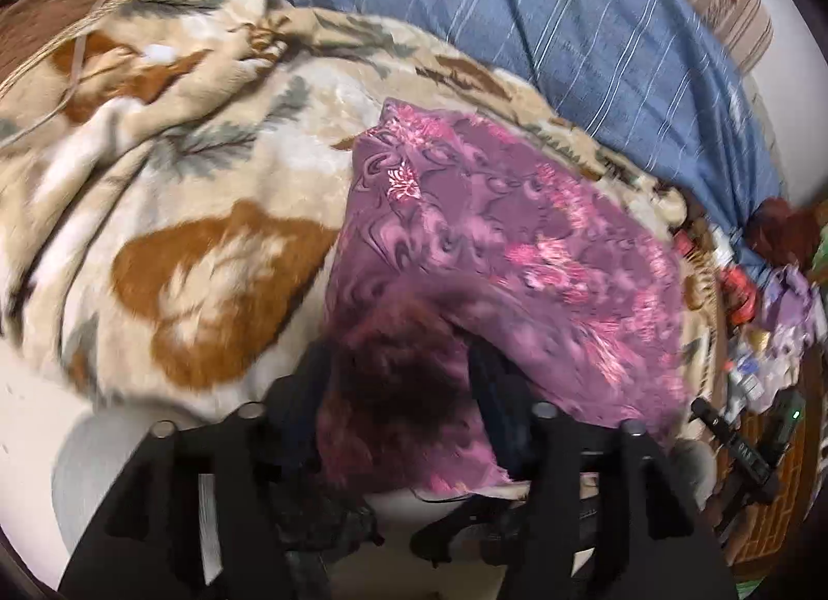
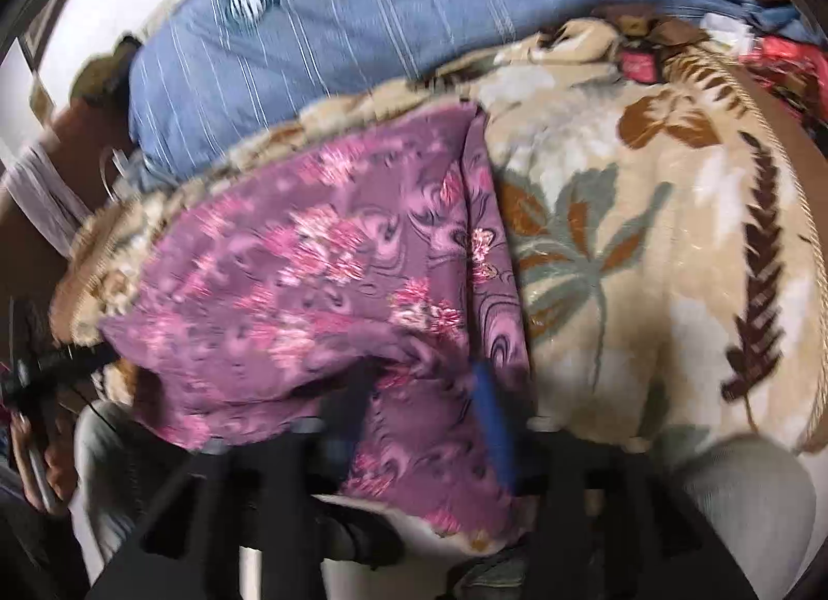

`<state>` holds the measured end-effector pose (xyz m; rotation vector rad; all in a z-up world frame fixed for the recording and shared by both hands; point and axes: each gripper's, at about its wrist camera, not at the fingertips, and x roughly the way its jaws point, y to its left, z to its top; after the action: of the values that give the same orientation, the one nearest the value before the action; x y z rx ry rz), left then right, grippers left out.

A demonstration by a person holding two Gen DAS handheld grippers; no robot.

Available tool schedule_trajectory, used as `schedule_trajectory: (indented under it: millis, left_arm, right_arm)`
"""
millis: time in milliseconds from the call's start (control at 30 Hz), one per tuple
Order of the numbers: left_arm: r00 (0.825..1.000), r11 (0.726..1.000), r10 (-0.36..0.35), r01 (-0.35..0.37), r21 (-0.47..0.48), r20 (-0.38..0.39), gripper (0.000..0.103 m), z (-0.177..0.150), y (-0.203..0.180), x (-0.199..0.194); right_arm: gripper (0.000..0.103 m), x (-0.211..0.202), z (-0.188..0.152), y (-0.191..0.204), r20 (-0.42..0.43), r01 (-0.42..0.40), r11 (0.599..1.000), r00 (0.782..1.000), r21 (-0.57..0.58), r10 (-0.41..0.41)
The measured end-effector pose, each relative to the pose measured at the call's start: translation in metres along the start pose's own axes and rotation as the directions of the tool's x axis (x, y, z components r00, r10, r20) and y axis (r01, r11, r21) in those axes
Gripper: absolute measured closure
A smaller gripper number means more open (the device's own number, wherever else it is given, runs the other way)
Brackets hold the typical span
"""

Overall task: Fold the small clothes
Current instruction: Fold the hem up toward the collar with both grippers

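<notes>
A purple cloth with pink flowers (image 1: 497, 238) lies on a beige leaf-patterned blanket (image 1: 171, 186). In the left wrist view its near edge lies between the fingers of my left gripper (image 1: 398, 383), which stand apart with cloth bunched between them. In the right wrist view the same cloth (image 2: 310, 279) drapes over my right gripper (image 2: 419, 403); a blue finger pad (image 2: 491, 419) shows at the cloth's right edge and the left finger is dark under the fabric. The frames are blurred, so the jaw grip on either side is unclear.
A blue striped pillow or duvet (image 1: 595, 31) lies behind the blanket. Small clutter and a dark device (image 1: 745, 445) sit at the right in the left wrist view. The other gripper's black frame (image 2: 46, 372) shows at the left in the right wrist view.
</notes>
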<state>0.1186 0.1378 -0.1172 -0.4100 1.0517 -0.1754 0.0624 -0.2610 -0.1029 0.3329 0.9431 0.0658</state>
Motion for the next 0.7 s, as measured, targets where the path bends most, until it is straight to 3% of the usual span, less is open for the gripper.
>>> schedule_trajectory:
  millis: [67, 167, 300, 367, 433, 533, 700]
  left_arm:
    - [0.999, 0.997, -0.046, 0.045, -0.058, -0.013, 0.039, -0.006, -0.001, -0.007]
    - [0.991, 0.989, -0.127, 0.123, -0.085, -0.05, 0.038, -0.006, -0.009, -0.003]
    - [0.979, 0.966, -0.196, 0.185, -0.179, -0.048, 0.037, 0.006, -0.012, 0.008]
    - [0.976, 0.962, -0.209, 0.194, -0.194, -0.059, 0.027, 0.015, -0.013, 0.021]
    - [0.974, 0.956, -0.203, 0.174, -0.236, -0.102, 0.027, 0.023, -0.006, 0.041]
    - [0.965, 0.927, -0.251, 0.218, -0.305, -0.074, 0.027, 0.022, 0.005, 0.046]
    - [0.968, 0.936, -0.241, 0.213, -0.279, -0.067, 0.027, 0.018, 0.001, 0.044]
  right_arm:
    - [0.046, -0.009, -0.004, -0.002, 0.016, -0.015, 1.0, 1.0, 0.028, 0.014]
    - [0.046, -0.013, -0.001, 0.001, 0.011, -0.038, 0.999, 0.999, 0.037, 0.038]
    - [0.046, 0.001, 0.005, -0.009, -0.02, -0.162, 0.975, 0.986, 0.152, 0.167]
    - [0.046, 0.012, 0.005, -0.009, -0.037, -0.182, 0.962, 0.98, 0.201, 0.193]
    - [0.046, 0.026, 0.003, -0.013, -0.082, -0.158, 0.951, 0.979, 0.266, 0.186]
    - [0.046, 0.029, -0.007, -0.024, -0.078, -0.188, 0.912, 0.97, 0.365, 0.231]
    - [0.046, 0.027, -0.008, -0.038, -0.044, -0.219, 0.879, 0.964, 0.424, 0.262]
